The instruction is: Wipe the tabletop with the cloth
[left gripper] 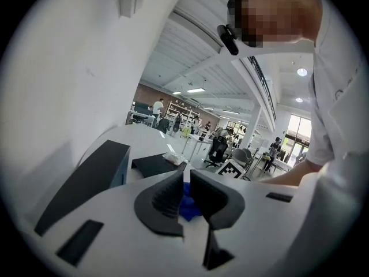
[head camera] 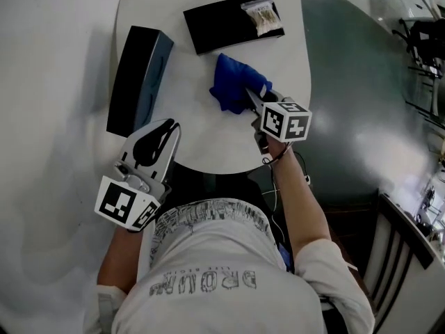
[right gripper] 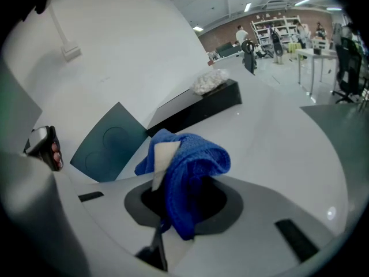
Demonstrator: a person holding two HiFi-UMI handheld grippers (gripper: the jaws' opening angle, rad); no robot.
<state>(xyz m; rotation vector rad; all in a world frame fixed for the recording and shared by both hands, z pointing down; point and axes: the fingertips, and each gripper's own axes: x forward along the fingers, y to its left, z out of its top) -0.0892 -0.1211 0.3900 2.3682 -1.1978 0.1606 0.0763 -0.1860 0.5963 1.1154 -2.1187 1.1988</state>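
The blue cloth [head camera: 233,82] lies bunched on the white round table [head camera: 201,141], just right of its middle. My right gripper [head camera: 254,101] is shut on the cloth's near edge. In the right gripper view the cloth [right gripper: 193,163] drapes over the jaws and hides the tips of the right gripper [right gripper: 181,186]; a white label sticks out of its folds. My left gripper [head camera: 164,135] hovers over the table's near left edge, jaws together with nothing between them. In the left gripper view the left gripper [left gripper: 185,182] points toward the cloth [left gripper: 188,205].
A long dark box [head camera: 139,78] lies at the table's left. A flat black box [head camera: 233,23] with a clear bag [head camera: 263,16] on it sits at the far side. A dark chair [head camera: 403,249] stands on the floor, low right.
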